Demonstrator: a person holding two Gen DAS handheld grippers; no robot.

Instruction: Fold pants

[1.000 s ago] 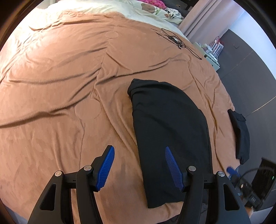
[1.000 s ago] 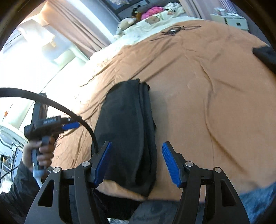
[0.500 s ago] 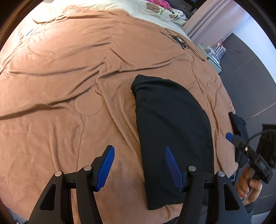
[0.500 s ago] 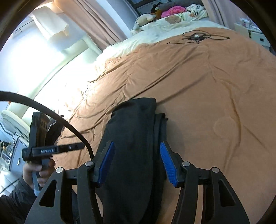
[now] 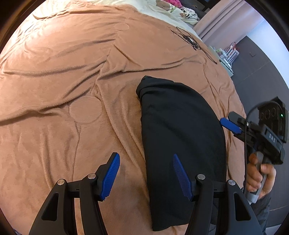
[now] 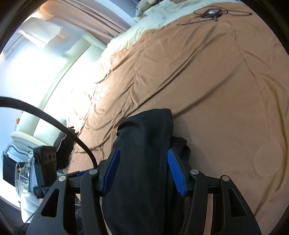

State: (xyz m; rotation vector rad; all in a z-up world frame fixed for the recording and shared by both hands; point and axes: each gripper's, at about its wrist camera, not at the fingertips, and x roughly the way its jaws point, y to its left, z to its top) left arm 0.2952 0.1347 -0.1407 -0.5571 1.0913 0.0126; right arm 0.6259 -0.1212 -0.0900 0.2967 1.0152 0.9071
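Black pants, folded into a long strip, lie on the brown blanket and run from the near edge toward the middle of the bed. My left gripper hovers open over the strip's left edge, its right finger above the cloth and its left finger over bare blanket. My right gripper hangs open over the pants, its fingers standing on either side of the strip and gripping nothing. In the left wrist view a hand holds the right gripper at the strip's right side.
A tangle of black cable lies far back on the blanket. Cream bedding and soft toys are at the head of the bed. Another dark garment lies at the bed's left edge, by a pale sofa. A small shelf stands beyond the right edge.
The right gripper has swung in over the pants, which now fill the space between its fingers, and it has come into the left wrist view. The left gripper has barely moved.
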